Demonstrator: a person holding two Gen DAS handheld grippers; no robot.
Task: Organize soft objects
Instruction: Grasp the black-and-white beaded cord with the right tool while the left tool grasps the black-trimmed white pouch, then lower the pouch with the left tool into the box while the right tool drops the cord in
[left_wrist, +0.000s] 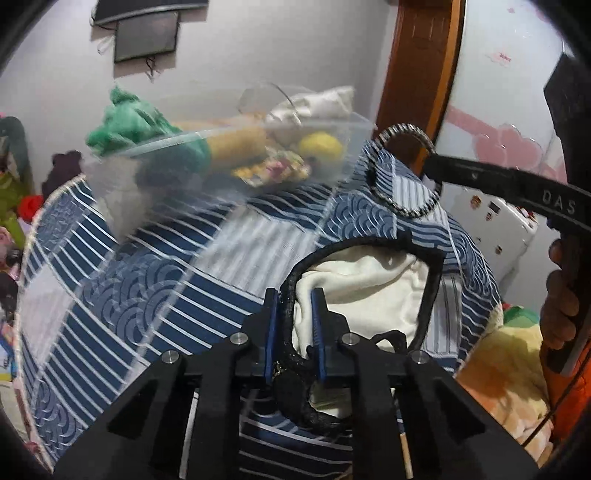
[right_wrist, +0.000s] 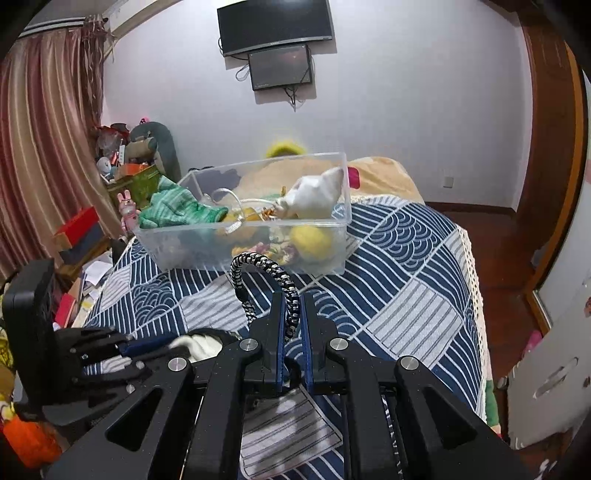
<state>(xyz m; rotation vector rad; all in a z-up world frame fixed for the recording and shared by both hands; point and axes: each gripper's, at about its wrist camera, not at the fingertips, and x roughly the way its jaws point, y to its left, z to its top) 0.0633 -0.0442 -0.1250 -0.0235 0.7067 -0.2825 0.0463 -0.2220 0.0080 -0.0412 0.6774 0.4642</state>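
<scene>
Left gripper (left_wrist: 295, 334) fingers clamp the black mesh rim (left_wrist: 291, 280) of one pouch holding white fleece (left_wrist: 369, 291). Right gripper (right_wrist: 292, 332) fingers pinch one braided loop (right_wrist: 258, 264); ahead, one clear bin (right_wrist: 332, 221).

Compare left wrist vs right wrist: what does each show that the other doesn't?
Left wrist only: the left claw shut on the black rim of a bag with white cloth inside, and a hand on the other claw's handle.

Right wrist only: the right claw shut on the black-and-white braided handle, the curtain, and floor clutter at left.

Both: the clear bin of soft toys, green knit item, yellow ball, blue patterned bedspread, wall screens.
</scene>
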